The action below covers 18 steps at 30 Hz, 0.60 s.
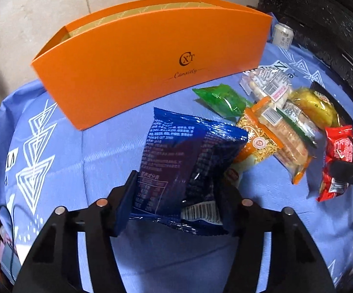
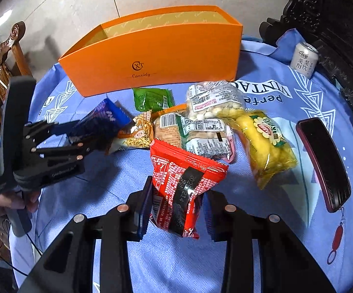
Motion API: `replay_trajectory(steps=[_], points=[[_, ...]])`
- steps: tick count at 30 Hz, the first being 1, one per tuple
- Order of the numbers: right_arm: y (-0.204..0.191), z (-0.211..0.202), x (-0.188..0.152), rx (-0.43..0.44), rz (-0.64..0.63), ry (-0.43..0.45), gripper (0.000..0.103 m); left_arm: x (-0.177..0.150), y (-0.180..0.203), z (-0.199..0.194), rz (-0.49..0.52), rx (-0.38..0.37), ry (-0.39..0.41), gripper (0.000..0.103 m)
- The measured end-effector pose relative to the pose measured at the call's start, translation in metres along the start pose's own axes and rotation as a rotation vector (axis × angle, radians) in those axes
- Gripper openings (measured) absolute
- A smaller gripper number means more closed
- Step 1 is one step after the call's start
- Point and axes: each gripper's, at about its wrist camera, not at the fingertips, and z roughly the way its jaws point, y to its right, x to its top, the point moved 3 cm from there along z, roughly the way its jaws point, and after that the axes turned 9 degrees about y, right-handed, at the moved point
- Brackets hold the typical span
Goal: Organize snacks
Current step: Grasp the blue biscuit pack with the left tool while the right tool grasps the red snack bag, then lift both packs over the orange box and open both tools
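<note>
Left gripper [image 1: 178, 195] clamped on blue packet [image 1: 183, 161], right gripper [image 2: 176, 202] clamped on red packet [image 2: 181, 183]; both packets held over blue cloth [image 2: 261, 232] (printed "VINTAGE"), near orange box [image 2: 152, 56] marked "CXT Canxiety"; white can [image 2: 304, 59] beyond, lettering unreadable

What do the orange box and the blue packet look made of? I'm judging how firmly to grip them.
Orange box: probably stiff card, matte outside, gold paper lining; flat walls, sharp folded corners. Blue packet: thin glossy plastic film, likely; it crinkles and throws bright glare.
</note>
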Motion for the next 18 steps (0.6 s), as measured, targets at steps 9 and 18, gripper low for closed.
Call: replay_trajectory(steps=[9, 18], points=[[-0.007, -0.010, 0.002, 0.019, -0.014, 0.026, 0.037, -0.014, -0.002, -0.030, -0.083, 0.034, 0.017, 0.056], [-0.011, -0.027, 0.018, 0.026, -0.032, 0.085, 0.037, 0.012, -0.004, -0.078, -0.140, 0.049, 0.122, 0.056]])
